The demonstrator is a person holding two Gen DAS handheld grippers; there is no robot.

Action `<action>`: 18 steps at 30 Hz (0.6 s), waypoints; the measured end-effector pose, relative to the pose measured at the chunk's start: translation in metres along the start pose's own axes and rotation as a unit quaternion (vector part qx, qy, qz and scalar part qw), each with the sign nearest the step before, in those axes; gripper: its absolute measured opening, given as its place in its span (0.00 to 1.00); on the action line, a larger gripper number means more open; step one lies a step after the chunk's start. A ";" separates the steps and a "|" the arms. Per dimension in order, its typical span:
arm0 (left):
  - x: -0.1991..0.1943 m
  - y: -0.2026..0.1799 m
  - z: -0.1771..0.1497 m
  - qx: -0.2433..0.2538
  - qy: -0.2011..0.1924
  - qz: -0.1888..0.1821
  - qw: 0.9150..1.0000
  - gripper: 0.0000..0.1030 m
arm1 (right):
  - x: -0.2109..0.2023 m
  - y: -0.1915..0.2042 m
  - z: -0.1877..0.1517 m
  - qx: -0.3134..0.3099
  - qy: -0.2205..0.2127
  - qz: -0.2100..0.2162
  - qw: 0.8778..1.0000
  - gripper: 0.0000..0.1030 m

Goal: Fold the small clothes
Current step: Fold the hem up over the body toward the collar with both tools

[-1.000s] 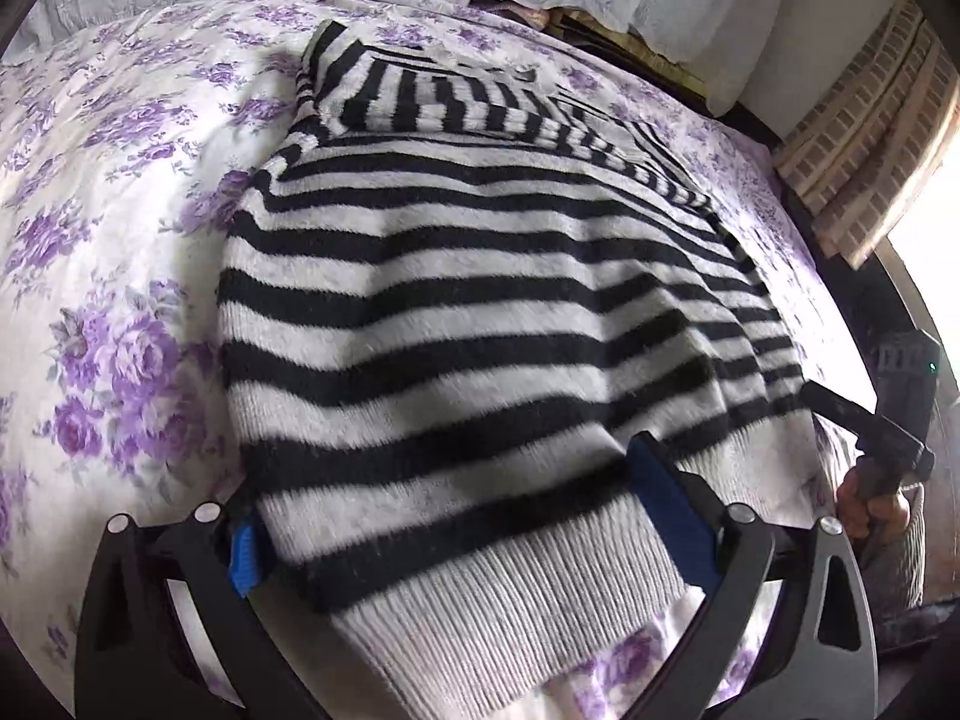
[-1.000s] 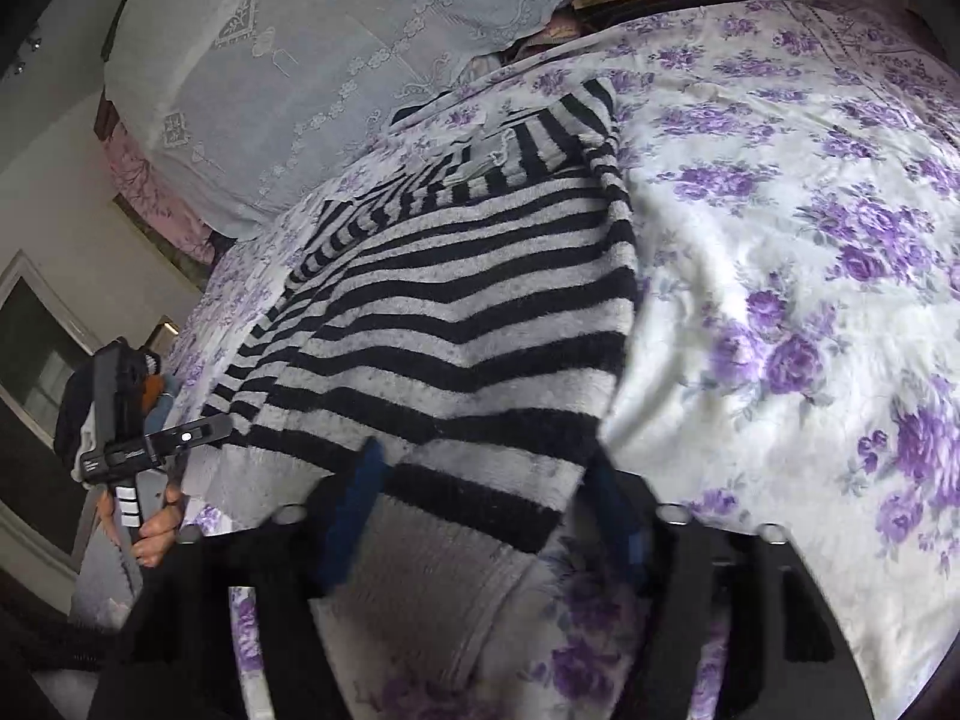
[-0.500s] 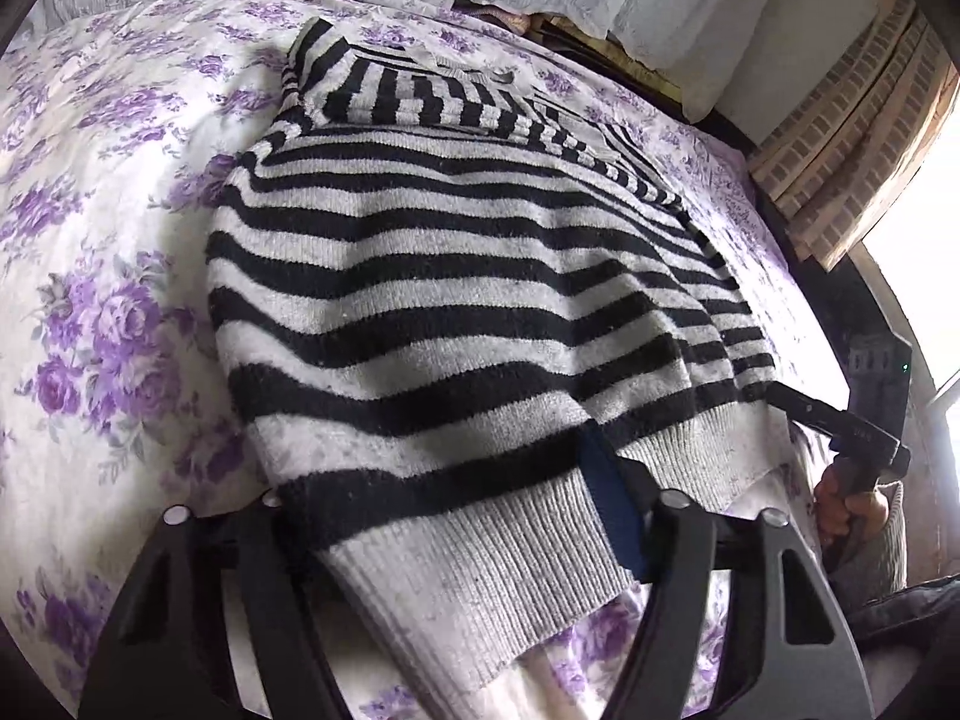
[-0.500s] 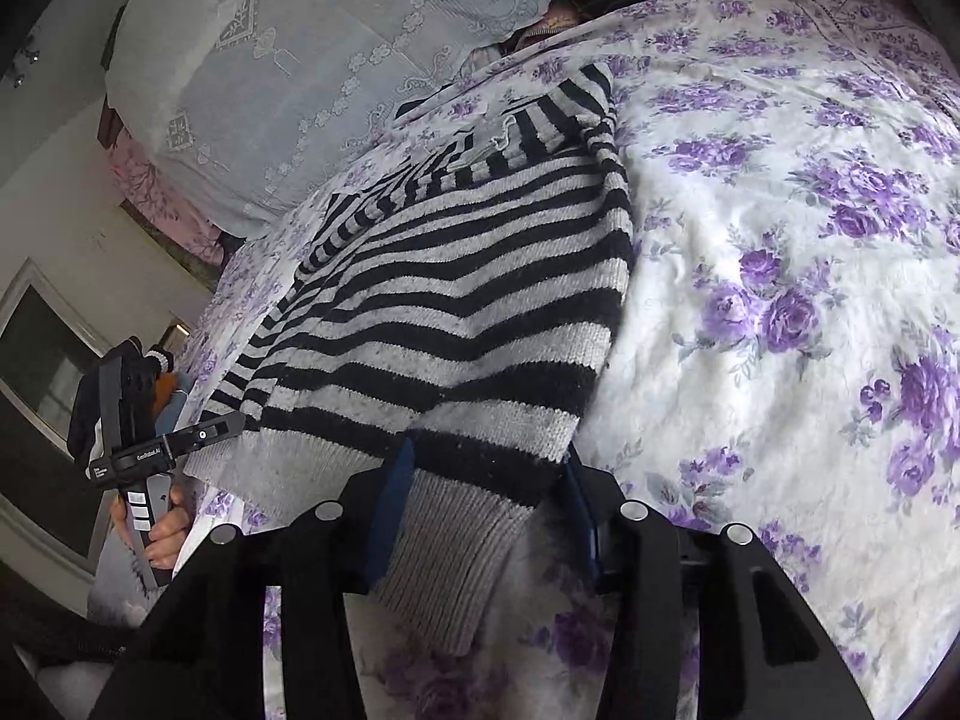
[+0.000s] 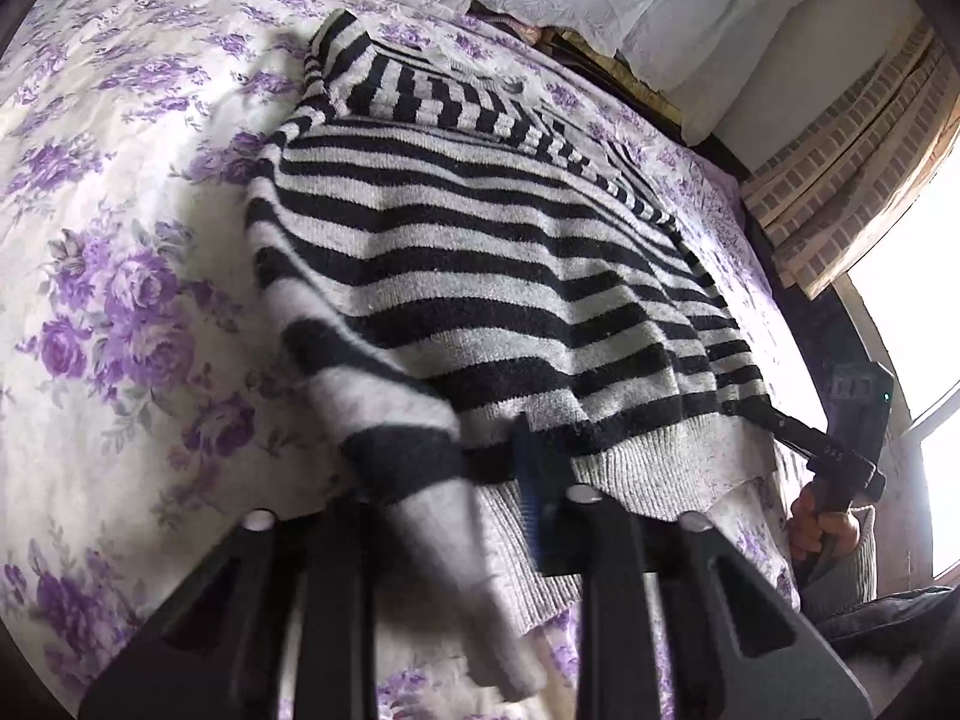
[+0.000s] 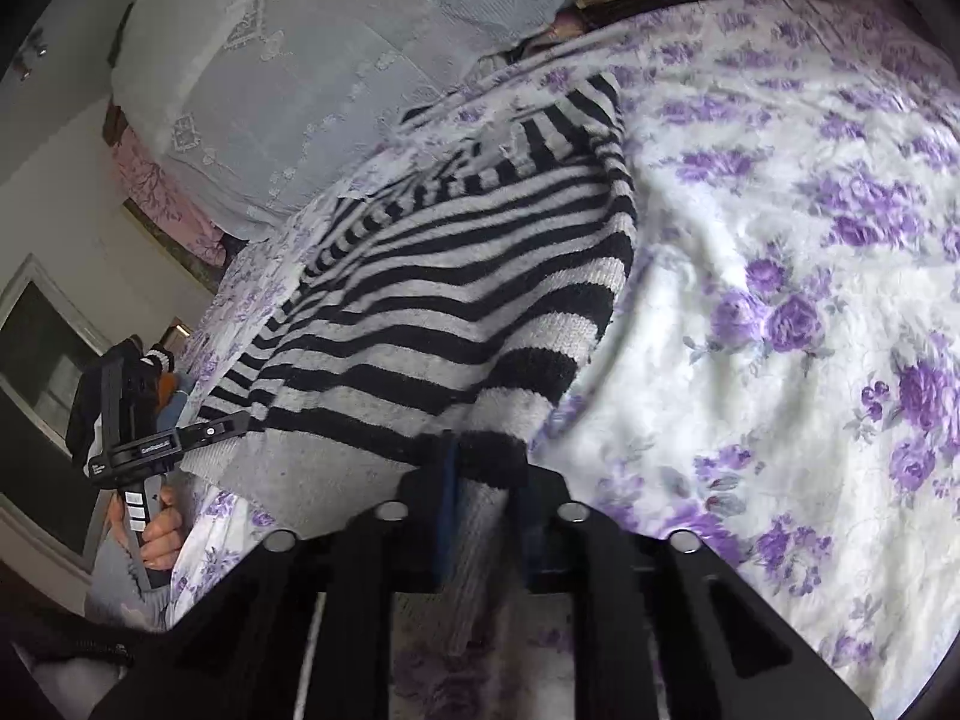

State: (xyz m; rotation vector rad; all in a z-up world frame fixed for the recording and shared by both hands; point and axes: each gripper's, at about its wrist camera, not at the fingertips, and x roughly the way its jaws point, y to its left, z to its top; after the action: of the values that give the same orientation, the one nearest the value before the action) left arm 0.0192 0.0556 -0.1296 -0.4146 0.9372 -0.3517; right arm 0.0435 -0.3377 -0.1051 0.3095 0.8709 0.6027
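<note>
A black-and-grey striped sweater (image 5: 480, 252) lies flat on the flowered bed cover (image 5: 120, 300), its ribbed hem towards me. My left gripper (image 5: 456, 480) is at the hem's left corner. Its jaws are closing, and the bunched hem is pinched between them and hides the left finger. In the right wrist view the sweater (image 6: 456, 276) runs away from my right gripper (image 6: 486, 480). Its jaws are also closing, with the hem's right corner squeezed between the blue pads. Each camera shows the other gripper at the far hem corner: the right (image 5: 756, 414), the left (image 6: 228, 423).
A person's hand (image 5: 822, 528) holds the right gripper's handle, another hand (image 6: 156, 534) the left one. White lace pillows (image 6: 300, 60) lie at the head of the bed. A checked curtain (image 5: 852, 150) and a bright window (image 5: 924, 300) stand beyond the bed's right edge.
Both grippers' jaws have come together on the sweater's hem corners. The hem at each corner has bunched up between the fingers.
</note>
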 end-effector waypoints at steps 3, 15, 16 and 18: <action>-0.006 0.002 0.001 -0.004 -0.010 -0.008 1.000 0.16 | 0.000 -0.003 0.001 0.009 -0.003 0.005 1.000 0.13; -0.021 -0.019 0.029 0.040 -0.033 0.001 0.999 0.13 | -0.010 0.010 0.029 0.010 -0.038 0.046 0.998 0.13; -0.023 -0.021 0.032 0.044 -0.037 0.005 0.998 0.11 | -0.011 0.011 0.032 0.009 -0.041 0.047 0.998 0.13; -0.024 -0.023 0.039 0.050 -0.042 0.014 0.998 0.10 | -0.012 0.014 0.038 0.006 -0.047 0.048 0.998 0.13</action>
State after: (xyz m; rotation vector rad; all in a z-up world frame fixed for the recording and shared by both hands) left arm 0.0358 0.0544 -0.0814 -0.3229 0.8398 -0.3520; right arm 0.0629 -0.3347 -0.0676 0.3879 0.7733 0.6665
